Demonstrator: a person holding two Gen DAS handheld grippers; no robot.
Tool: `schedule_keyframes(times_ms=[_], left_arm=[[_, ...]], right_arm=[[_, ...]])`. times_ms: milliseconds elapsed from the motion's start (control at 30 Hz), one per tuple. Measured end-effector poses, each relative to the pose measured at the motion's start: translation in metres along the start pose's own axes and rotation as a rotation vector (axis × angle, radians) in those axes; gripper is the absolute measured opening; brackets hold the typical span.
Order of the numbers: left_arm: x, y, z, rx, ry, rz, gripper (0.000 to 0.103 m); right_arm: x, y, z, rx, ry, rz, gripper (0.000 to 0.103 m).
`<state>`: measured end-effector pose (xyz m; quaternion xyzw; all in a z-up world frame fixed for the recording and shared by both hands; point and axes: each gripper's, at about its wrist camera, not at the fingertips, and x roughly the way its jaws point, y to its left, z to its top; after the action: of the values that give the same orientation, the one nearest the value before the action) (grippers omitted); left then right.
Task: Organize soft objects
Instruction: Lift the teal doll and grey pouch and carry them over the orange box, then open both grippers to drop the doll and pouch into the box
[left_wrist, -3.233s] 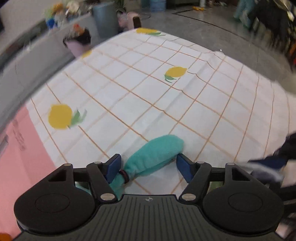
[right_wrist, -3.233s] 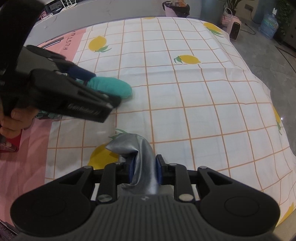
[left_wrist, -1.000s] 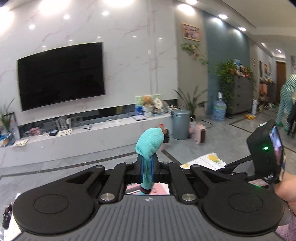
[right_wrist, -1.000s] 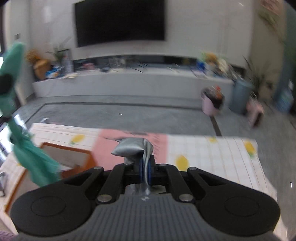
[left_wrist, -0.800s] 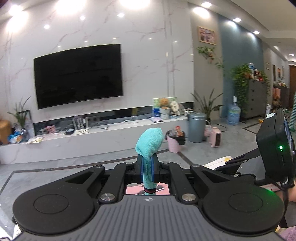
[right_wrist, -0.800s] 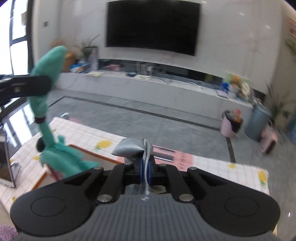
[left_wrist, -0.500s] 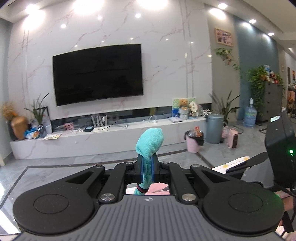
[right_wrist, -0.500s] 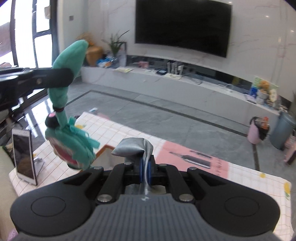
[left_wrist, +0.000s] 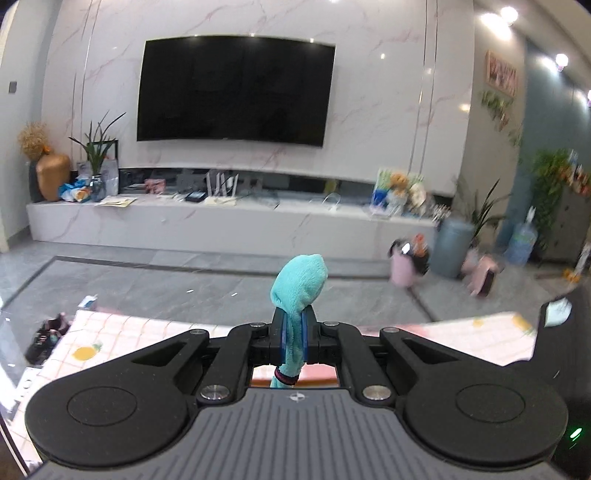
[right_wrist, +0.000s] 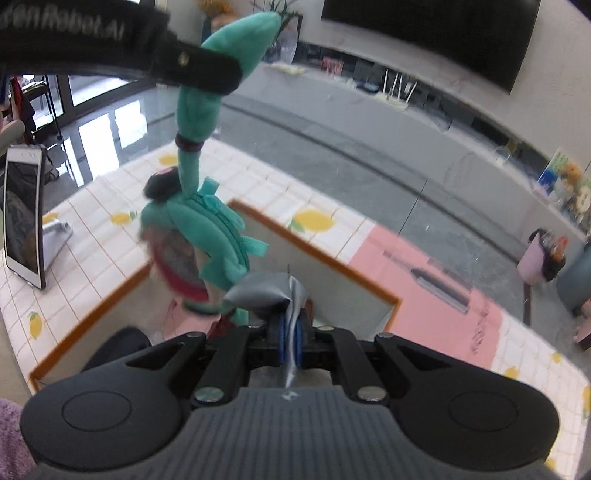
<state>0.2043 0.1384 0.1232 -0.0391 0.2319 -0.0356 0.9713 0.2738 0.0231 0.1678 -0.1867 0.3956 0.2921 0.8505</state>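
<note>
My left gripper (left_wrist: 293, 341) is shut on a limb of a teal plush toy (left_wrist: 298, 284) and holds it high in the air. In the right wrist view the toy (right_wrist: 207, 225) hangs from that gripper above an orange-rimmed white box (right_wrist: 332, 258) on the table. My right gripper (right_wrist: 290, 341) is shut on a grey soft object (right_wrist: 264, 293), just above the box's near side.
A lemon-print tablecloth (right_wrist: 110, 236) and a pink mat (right_wrist: 436, 295) cover the table. A phone on a stand (right_wrist: 24, 214) is at the left. A dark item (right_wrist: 118, 347) lies in the box. A TV wall and floor bins (left_wrist: 454, 251) are beyond.
Both grippers lifted their soft objects off the table and swung left. The right gripper has tilted down over the box, and the hanging teal toy is now closer to it.
</note>
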Motion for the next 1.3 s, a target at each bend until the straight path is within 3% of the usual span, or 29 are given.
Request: schedule_keyframes(times_ms=[133,367,467,633,833,1033,1133,1200,1267,1300], left_arm=[[0.018,0.007,-0.02,-0.019,0.057,-0.01,0.008],[0.037,0.011,-0.041,0.019,0.109,0.008,0.008],[0.042,0.008,-0.049,0.063,0.119,0.066,0.008],[0.059,0.007,-0.064,0.096,0.23,0.156,0.011],[0.048,0.019,-0.088,0.044,0.353,0.081,0.014],[0.027,0.022,-0.113,0.069,0.469,0.003,0.014],[0.02,0.024,-0.118,0.067,0.458,0.022,0.022],[0.008,0.027,-0.115,0.02,0.395,0.032,0.036],[-0.008,0.032,-0.113,-0.038,0.31,0.009,0.063],[-0.014,0.032,-0.11,-0.056,0.279,-0.005,0.066]], right_arm=[[0.032,-0.004,-0.014,0.012,0.057,0.022,0.003],[0.072,-0.003,-0.022,-0.029,0.109,-0.051,0.003],[0.082,-0.009,-0.023,-0.007,0.134,-0.095,0.003],[0.098,-0.016,-0.025,-0.001,0.157,-0.115,0.003],[0.106,-0.015,-0.029,-0.024,0.177,-0.122,0.003],[0.108,-0.011,-0.029,-0.052,0.187,-0.134,0.004],[0.112,-0.009,-0.027,-0.063,0.203,-0.142,0.004],[0.118,-0.008,-0.024,-0.071,0.214,-0.166,0.003],[0.121,-0.006,-0.023,-0.067,0.221,-0.194,0.004],[0.122,-0.005,-0.022,-0.064,0.221,-0.218,0.004]])
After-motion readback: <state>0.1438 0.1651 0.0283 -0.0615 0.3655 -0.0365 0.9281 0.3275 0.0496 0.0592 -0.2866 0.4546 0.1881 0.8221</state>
